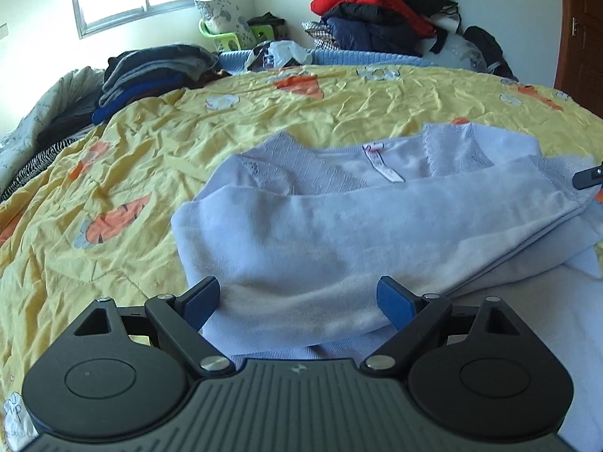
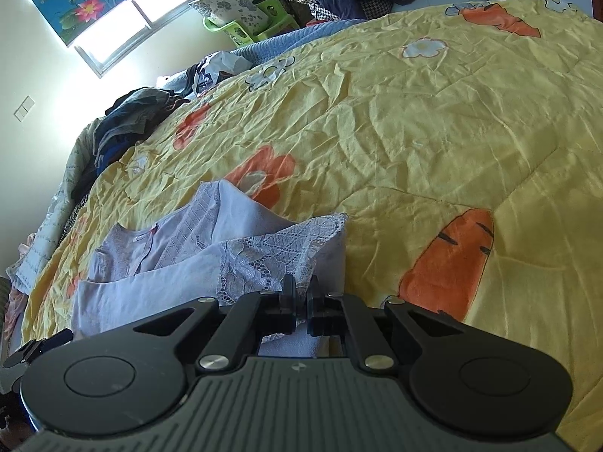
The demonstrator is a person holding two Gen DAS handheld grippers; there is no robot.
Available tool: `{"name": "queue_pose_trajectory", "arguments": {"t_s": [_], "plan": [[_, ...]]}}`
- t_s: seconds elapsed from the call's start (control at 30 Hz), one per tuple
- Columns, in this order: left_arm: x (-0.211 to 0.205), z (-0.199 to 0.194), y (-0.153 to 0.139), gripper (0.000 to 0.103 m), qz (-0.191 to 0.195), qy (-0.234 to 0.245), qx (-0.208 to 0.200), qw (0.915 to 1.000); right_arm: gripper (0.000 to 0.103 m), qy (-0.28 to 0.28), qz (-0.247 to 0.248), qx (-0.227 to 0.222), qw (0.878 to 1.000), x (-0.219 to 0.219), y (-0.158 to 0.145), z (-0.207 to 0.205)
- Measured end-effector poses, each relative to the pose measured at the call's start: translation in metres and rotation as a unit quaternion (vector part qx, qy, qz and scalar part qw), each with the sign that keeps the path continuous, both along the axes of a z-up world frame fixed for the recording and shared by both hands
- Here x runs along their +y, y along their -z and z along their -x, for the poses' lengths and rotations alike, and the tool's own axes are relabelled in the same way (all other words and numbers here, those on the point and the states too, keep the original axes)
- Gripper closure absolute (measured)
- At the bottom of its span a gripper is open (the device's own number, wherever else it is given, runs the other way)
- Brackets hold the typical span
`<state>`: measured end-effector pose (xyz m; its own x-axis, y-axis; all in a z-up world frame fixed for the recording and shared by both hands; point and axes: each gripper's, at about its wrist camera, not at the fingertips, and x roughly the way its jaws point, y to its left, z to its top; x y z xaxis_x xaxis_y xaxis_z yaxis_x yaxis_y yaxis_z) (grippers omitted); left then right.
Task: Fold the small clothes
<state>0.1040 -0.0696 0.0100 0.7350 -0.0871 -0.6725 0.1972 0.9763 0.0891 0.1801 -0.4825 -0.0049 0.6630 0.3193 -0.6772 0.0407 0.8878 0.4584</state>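
A pale lilac top (image 1: 339, 233) lies partly folded on the yellow bedspread (image 1: 150, 158), its collar label facing up at the far side. My left gripper (image 1: 299, 299) is open, its blue pads (image 1: 203, 301) standing wide just above the near folded edge, with nothing pinched. In the right wrist view the same lilac top (image 2: 181, 263) stretches off to the left. My right gripper (image 2: 300, 293) is shut on the top's lace hem (image 2: 264, 260). The tip of the right gripper (image 1: 589, 177) shows at the left wrist view's right edge.
A stack of dark folded clothes (image 1: 150, 75) sits at the bed's far left. A heap of red and dark jackets (image 1: 380, 11) rises behind the bed. A green plastic stool (image 1: 226, 37) with a cushion stands under the window. The carrot-print bedspread (image 2: 452, 132) spreads wide to the right.
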Motion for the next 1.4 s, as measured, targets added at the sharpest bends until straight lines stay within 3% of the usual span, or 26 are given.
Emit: {"name": "queue_pose_trajectory", "arguments": {"t_s": [0.67,0.7,0.8,0.87,0.93,1.0,1.17,1.23,1.3,1.4], "plan": [[0.003,0.004,0.001,0.012,0.011,-0.004,0.000,0.9999,0.091,0.004,0.002,0.010,1.000,0.000,0.012,-0.001],[0.007,0.006,-0.003,0.012,0.015,-0.004,-0.005,0.9999,0.087,0.005,-0.005,0.009,1.000,-0.002,0.012,-0.001],[0.020,0.010,-0.019,0.012,0.029,-0.012,-0.023,0.9992,0.061,0.003,-0.030,-0.001,1.000,-0.007,0.011,0.005],[0.031,0.011,-0.030,0.012,0.047,-0.020,-0.033,0.9981,0.059,0.009,-0.047,-0.010,0.999,-0.013,0.009,0.011],[0.040,0.005,-0.037,0.012,0.062,-0.034,-0.035,0.9969,0.051,0.017,-0.058,-0.017,0.998,-0.019,0.008,0.015],[0.043,-0.006,-0.038,0.012,0.059,-0.052,-0.034,0.9963,0.051,0.030,-0.063,-0.026,0.997,-0.025,0.006,0.018],[0.036,-0.038,-0.016,0.012,0.002,-0.094,-0.010,0.9955,0.054,0.082,-0.031,-0.072,0.994,-0.024,-0.004,0.021],[0.034,-0.045,-0.005,0.012,-0.008,-0.102,0.005,0.9947,0.051,0.075,-0.048,-0.087,0.992,-0.020,-0.005,0.019],[0.033,-0.047,0.003,0.012,-0.008,-0.105,0.009,0.9944,0.044,0.046,-0.070,-0.078,0.993,-0.012,0.000,0.012],[0.033,-0.046,0.009,0.011,-0.011,-0.104,0.000,0.9945,0.041,0.027,-0.054,-0.046,0.997,0.003,0.014,-0.001]]}}
